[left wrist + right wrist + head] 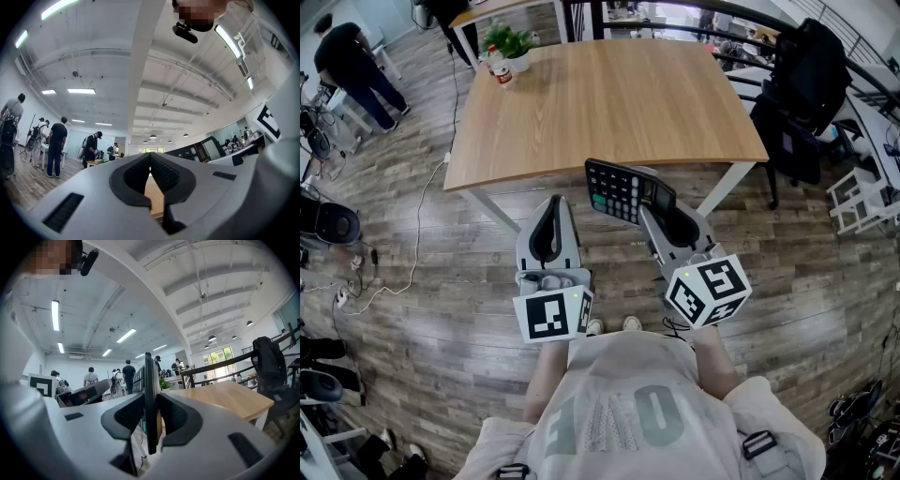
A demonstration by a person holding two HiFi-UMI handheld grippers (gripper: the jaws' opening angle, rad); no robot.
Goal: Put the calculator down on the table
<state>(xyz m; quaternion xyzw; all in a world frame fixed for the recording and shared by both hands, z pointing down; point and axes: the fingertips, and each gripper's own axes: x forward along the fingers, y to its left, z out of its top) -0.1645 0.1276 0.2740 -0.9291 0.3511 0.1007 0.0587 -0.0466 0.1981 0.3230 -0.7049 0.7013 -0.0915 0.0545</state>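
A black calculator [622, 188] with grey keys hangs in the air just short of the wooden table's [600, 103] near edge, above the floor. My right gripper [659, 201] is shut on its right end. In the right gripper view the calculator [149, 394] stands edge-on between the two pads of the right gripper [150, 417]. My left gripper [554, 208] is level with it to the left, shut and holding nothing. In the left gripper view the pads of the left gripper [150, 174] meet, and the calculator [205, 150] shows at the right.
At the table's far left corner stand a potted plant [511, 44] and a small can [502, 74]. A chair with a black jacket [807, 80] stands to the table's right, near a white rack [861, 199]. A person [352, 61] stands far left, and cables [412, 253] lie on the wooden floor.
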